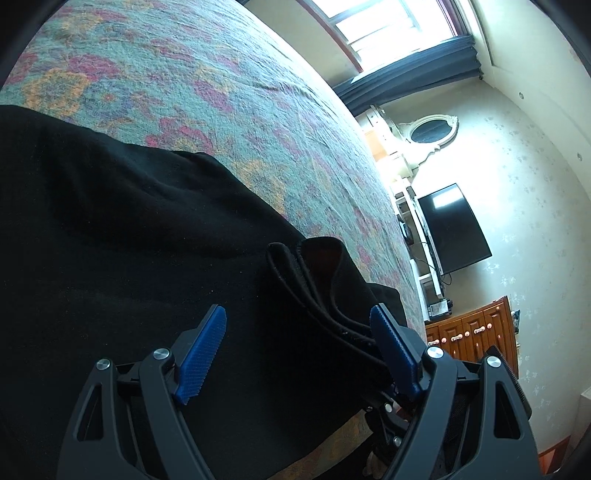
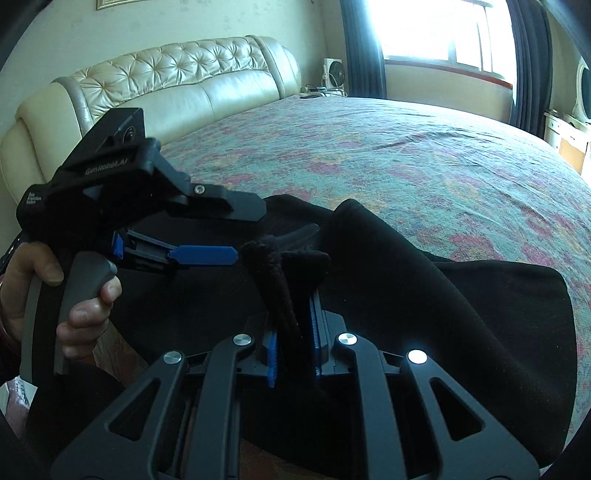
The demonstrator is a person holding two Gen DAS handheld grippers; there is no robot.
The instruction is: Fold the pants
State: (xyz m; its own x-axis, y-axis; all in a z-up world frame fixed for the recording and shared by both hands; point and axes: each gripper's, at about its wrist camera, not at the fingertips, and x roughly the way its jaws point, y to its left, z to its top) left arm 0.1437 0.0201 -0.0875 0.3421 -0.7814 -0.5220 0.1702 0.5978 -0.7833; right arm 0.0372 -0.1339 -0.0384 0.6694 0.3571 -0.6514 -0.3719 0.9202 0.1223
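Closest to us, in the lower middle of the right wrist view, our right gripper (image 2: pixel 293 347) had its 2 blue pads pressed onto a bunched, fuzzy edge of the black pants (image 2: pixel 424 295), which rose between them like a ridge. The rest of the pants lay spread on the floral bedspread (image 2: pixel 406 155), filling the lower half of that frame.

At the left of the same view, our left gripper (image 2: pixel 236 236) was held side-on by the person's hand (image 2: pixel 85 295), fingers wrapped round the grey handle, its nose pointing toward the pinched edge from just beside it. From its own camera, our left gripper (image 1: pixel 297 350) had its fingers spread wide: 1 blue pad (image 1: pixel 203 354) hung over flat cloth at lower left, the other stood just beside a folded hem at lower right, and nothing was gripped.

We judged this an early step, gathering the edge of the garment before the first fold. The next move probably called for the left fingers to close on the hem, so that both ends could be lifted evenly.

Farther off, a cream tufted headboard (image 2: pixel 177 85) sat at upper left and a bright window (image 2: pixel 450 33) at upper right.
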